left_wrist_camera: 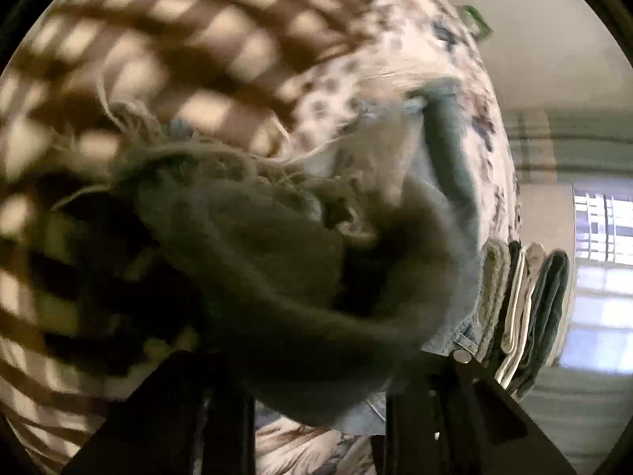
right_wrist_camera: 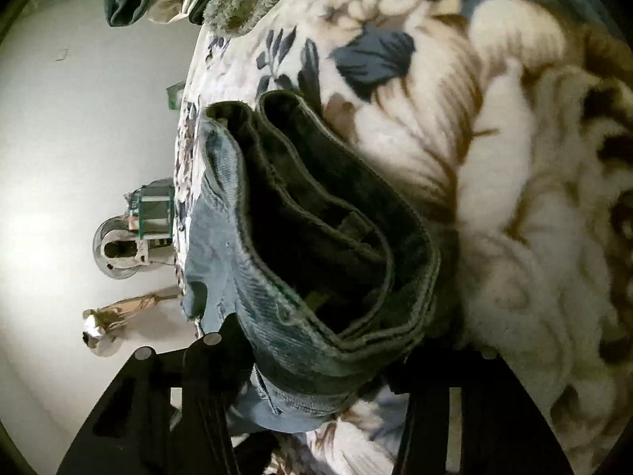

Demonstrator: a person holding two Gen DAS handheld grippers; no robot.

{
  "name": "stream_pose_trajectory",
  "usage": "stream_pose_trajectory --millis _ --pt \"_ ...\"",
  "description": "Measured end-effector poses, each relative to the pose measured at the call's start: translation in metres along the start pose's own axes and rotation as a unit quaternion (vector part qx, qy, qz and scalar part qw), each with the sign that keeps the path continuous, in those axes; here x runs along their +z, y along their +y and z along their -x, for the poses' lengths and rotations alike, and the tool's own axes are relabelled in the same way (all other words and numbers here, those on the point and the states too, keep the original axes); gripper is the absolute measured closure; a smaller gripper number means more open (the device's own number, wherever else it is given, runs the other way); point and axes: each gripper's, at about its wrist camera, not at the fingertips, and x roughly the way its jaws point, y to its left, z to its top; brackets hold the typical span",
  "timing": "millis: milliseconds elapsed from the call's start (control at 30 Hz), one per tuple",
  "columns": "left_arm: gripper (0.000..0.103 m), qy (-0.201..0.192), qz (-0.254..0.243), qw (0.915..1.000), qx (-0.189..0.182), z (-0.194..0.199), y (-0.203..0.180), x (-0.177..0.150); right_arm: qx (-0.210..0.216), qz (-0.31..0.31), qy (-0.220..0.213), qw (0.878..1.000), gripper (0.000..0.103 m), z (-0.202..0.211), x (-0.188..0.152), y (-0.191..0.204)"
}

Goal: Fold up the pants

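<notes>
Both grippers, left gripper [left_wrist_camera: 316, 403] and right gripper [right_wrist_camera: 316, 392], clamp bunched jeans [right_wrist_camera: 316, 245] over floral blanket [right_wrist_camera: 514, 198]; folded clothes stack [left_wrist_camera: 530, 316] far right.

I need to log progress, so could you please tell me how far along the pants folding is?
Done: the jeans already lie doubled in layers on the floral blanket, and a stack of folded clothes sits at its edge. In hand: both the left tool and right tool have denim between their fingers, the frayed hem bunched up. Left: finishing the fold and flattening it.
</notes>
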Motion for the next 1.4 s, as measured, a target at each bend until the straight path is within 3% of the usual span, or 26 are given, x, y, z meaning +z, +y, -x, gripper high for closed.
stream_pose_trajectory --millis 133,300,467,700,867,1067,1200,1267,1400 --pt "0.086 -0.006 -0.055 0.9984 0.01 0.02 -0.037 0.002 -0.006 -0.022 -0.015 1.0 0.065 0.016 -0.007 0.015" --pt "0.086 0.01 -0.091 0.9957 0.014 0.053 -0.084 0.013 -0.008 -0.043 -0.031 0.999 0.067 0.052 -0.013 0.052" --pt "0.086 0.039 -0.119 0.9921 -0.005 0.078 -0.148 0.028 -0.005 -0.043 -0.051 0.998 0.067 0.094 -0.007 0.109" --pt "0.087 0.095 -0.172 0.9789 -0.056 0.068 -0.284 0.039 0.003 -0.045 -0.118 0.992 0.067 0.171 0.033 0.185" --pt "0.087 0.13 -0.229 0.9562 -0.127 0.035 -0.419 0.036 0.021 -0.048 -0.204 0.978 0.067 0.24 0.089 0.234" --pt "0.087 0.165 -0.294 0.9187 -0.206 -0.041 -0.559 0.016 0.043 -0.037 -0.325 0.944 0.067 0.307 0.19 0.281" --pt "0.087 0.185 -0.325 0.9079 -0.19 -0.12 -0.581 0.007 0.028 -0.036 -0.362 0.931 0.067 0.307 0.246 0.266" --pt "0.087 0.198 -0.35 0.9012 -0.161 -0.169 -0.567 0.003 0.015 -0.049 -0.36 0.932 0.067 0.286 0.263 0.238" --pt "0.086 0.219 -0.384 0.8917 -0.097 -0.218 -0.522 0.0 -0.023 -0.095 -0.331 0.939 0.067 0.233 0.273 0.172"
